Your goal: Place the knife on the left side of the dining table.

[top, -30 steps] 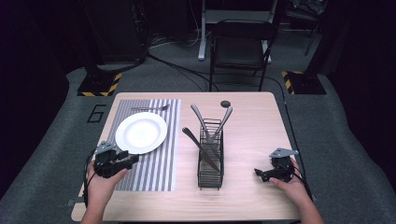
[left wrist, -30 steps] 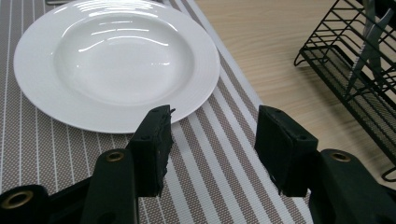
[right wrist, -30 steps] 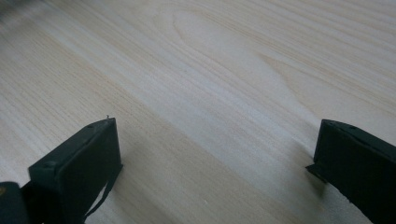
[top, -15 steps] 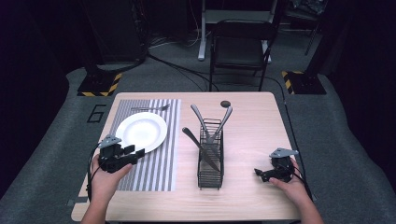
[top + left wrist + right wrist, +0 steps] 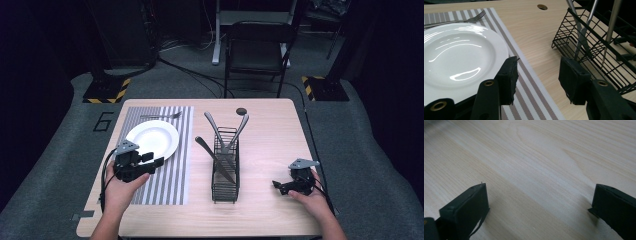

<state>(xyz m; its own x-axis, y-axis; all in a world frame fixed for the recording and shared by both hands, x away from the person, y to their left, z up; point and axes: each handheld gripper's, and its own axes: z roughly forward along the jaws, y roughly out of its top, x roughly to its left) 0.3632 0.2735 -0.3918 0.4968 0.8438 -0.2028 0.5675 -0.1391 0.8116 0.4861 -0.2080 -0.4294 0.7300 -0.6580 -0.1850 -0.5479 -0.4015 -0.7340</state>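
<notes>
A white plate (image 5: 152, 139) (image 5: 456, 57) lies on a grey striped placemat (image 5: 170, 177) (image 5: 534, 90), with a fork (image 5: 161, 116) (image 5: 461, 20) beyond it. A black wire caddy (image 5: 226, 167) (image 5: 599, 50) in the middle of the table holds a knife (image 5: 215, 159) and two other upright utensils (image 5: 225, 131). My left gripper (image 5: 156, 161) (image 5: 537, 77) hovers open over the placemat's edge by the plate, nothing between its jaws. Resting low on bare wood near the front right, my right gripper (image 5: 278, 186) (image 5: 540, 210) is open and holds nothing.
The wooden table (image 5: 280, 135) has a round cable hole (image 5: 241, 111) (image 5: 542, 6) near its far edge. A black chair (image 5: 256, 47) stands beyond the table. Yellow-black striped bases (image 5: 105, 91) sit on the grey floor at both sides.
My left gripper has moved forward and right along the placemat, closer to the plate's near edge. The right gripper has stayed put.
</notes>
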